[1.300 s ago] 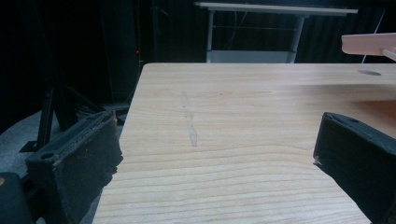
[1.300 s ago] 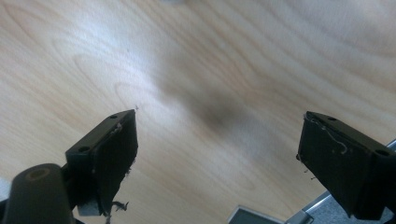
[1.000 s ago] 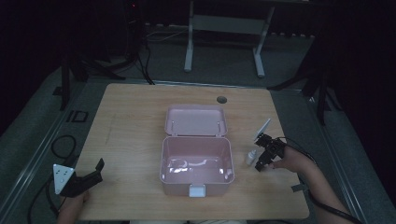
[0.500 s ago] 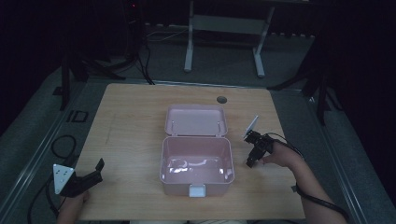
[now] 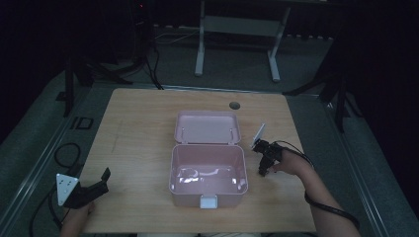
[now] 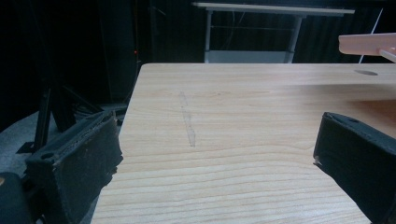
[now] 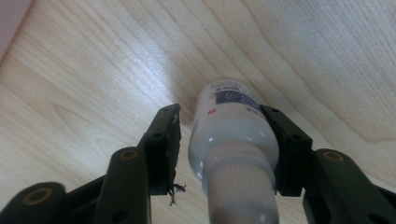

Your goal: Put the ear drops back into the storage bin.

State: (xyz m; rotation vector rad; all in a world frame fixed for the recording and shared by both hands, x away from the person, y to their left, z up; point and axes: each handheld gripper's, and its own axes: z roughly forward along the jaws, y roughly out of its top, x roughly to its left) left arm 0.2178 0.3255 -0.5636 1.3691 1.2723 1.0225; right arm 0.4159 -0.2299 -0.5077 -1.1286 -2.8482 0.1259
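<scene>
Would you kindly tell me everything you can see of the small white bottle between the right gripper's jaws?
The white bottle looks like smooth glossy plastic, with a rounded body, a ribbed white cap toward the camera and a blue-and-white label with a small red mark. It sits between the jaws of the right gripper; the right jaw touches it, while a narrow gap shows at the left. Wooden table lies behind it.
</scene>
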